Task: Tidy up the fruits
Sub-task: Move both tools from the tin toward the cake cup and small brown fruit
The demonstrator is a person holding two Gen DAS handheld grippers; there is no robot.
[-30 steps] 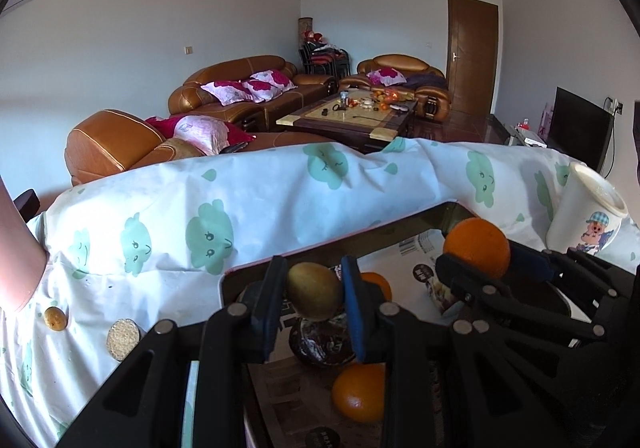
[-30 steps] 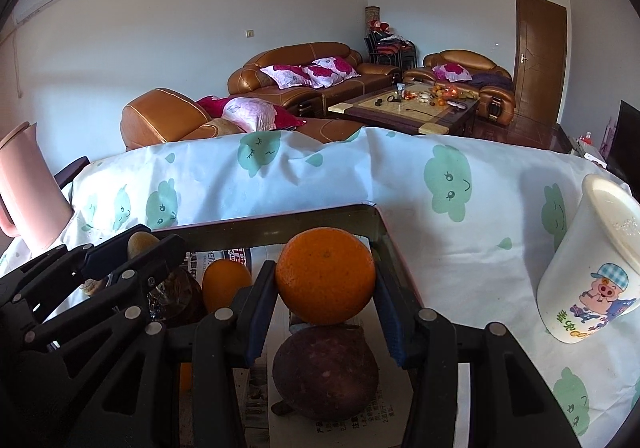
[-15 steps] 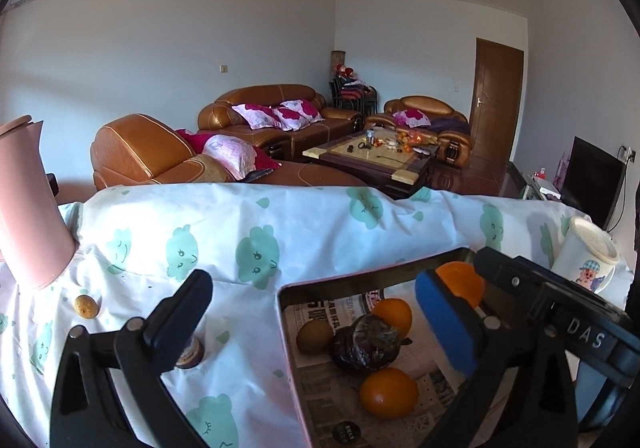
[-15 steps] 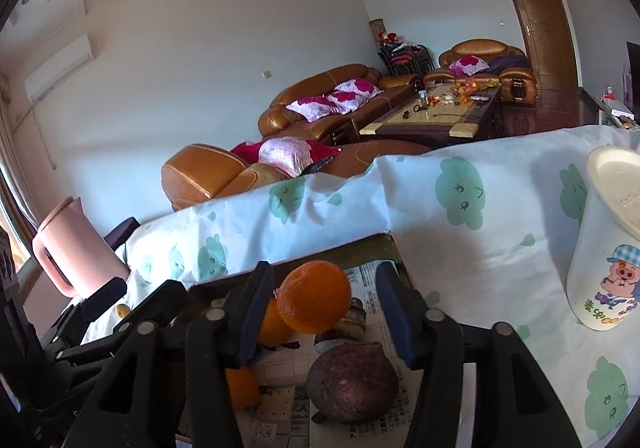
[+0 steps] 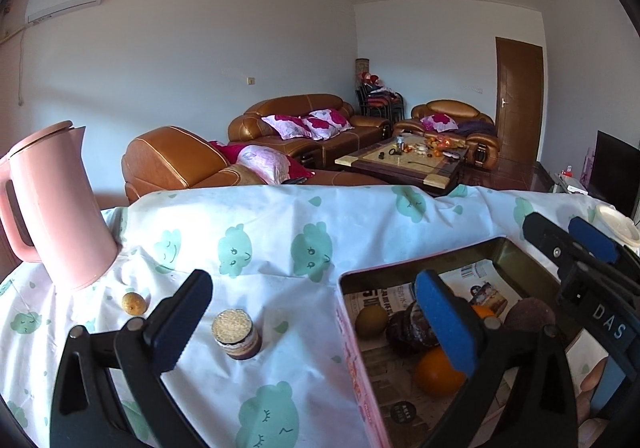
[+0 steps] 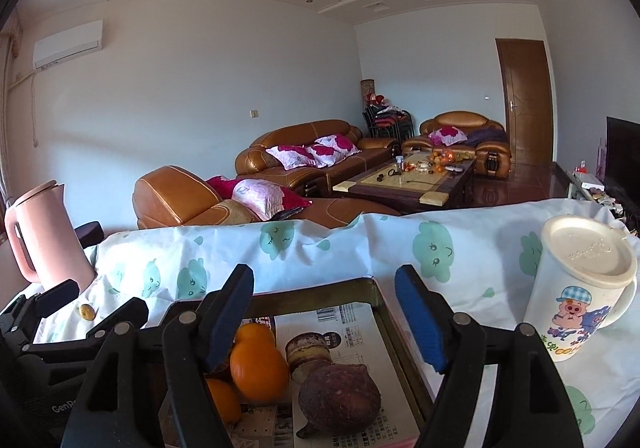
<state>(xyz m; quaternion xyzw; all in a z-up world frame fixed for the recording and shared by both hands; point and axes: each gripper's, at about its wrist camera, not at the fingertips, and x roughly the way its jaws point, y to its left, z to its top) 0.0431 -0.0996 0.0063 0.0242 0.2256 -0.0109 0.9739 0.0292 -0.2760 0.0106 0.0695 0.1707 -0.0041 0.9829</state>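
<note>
Between L gripper (image 5: 312, 318) fingers: small jar (image 5: 237, 334) on cloth; both L and R gripper (image 6: 326, 312) wide open, empty; oranges (image 6: 258, 366) in tray (image 6: 384, 312) under R.

Both wrist views look low across the tray (image 5: 420, 260) (image 6: 312, 288) toward the sofas (image 5: 304, 128).

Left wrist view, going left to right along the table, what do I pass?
pink kettle → small yellow fruit → layered jar → green kiwi in the tray → dark brown fruit → white cup
</note>
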